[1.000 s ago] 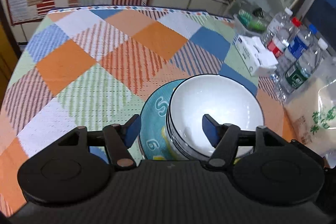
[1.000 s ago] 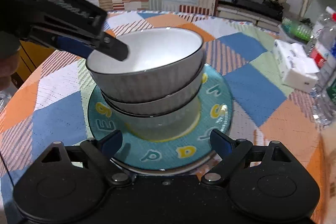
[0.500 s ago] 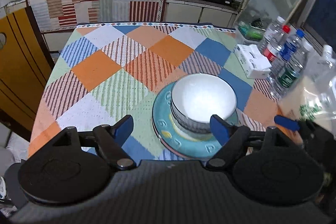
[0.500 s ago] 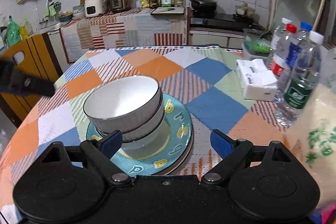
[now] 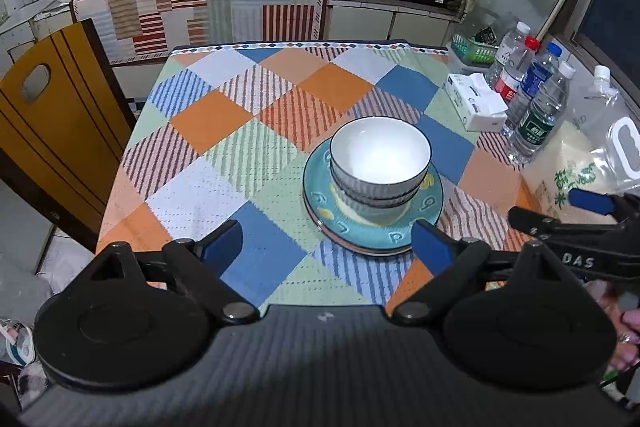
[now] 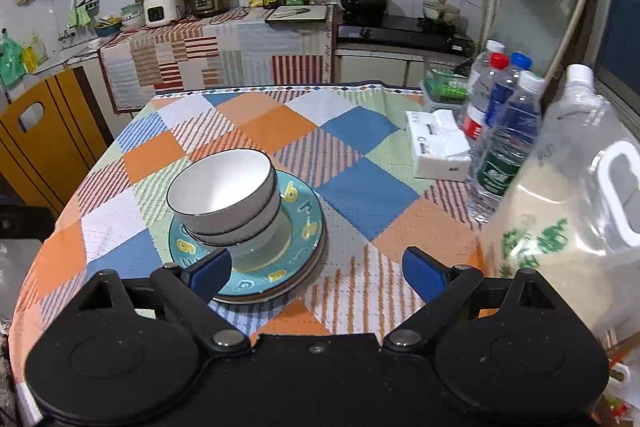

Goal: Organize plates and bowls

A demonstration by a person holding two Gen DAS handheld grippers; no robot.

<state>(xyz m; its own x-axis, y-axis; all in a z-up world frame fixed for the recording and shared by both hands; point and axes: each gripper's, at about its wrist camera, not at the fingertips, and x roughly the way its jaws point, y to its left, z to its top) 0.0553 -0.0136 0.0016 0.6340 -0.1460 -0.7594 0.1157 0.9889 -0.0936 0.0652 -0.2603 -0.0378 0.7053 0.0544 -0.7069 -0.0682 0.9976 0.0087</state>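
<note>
We see the stack of bowls [image 5: 380,163] nested together, white inside with dark rims, sitting on the teal lettered plates [image 5: 434,203] toward the near right part of the counter [image 5: 208,115] under its checked cloth. Our left gripper [image 5: 326,247] hangs above the near edge, its blue-tipped fingers [image 5: 222,245] spread wide with nothing between them, apart from the stack. Our right gripper [image 6: 316,267] is likewise held off the plates, fingers [image 6: 424,273] spread and empty. Along the right side stand water bottles [image 6: 504,151], a tissue pack [image 6: 438,147] and a clear handled rice jug [image 6: 580,211].
</note>
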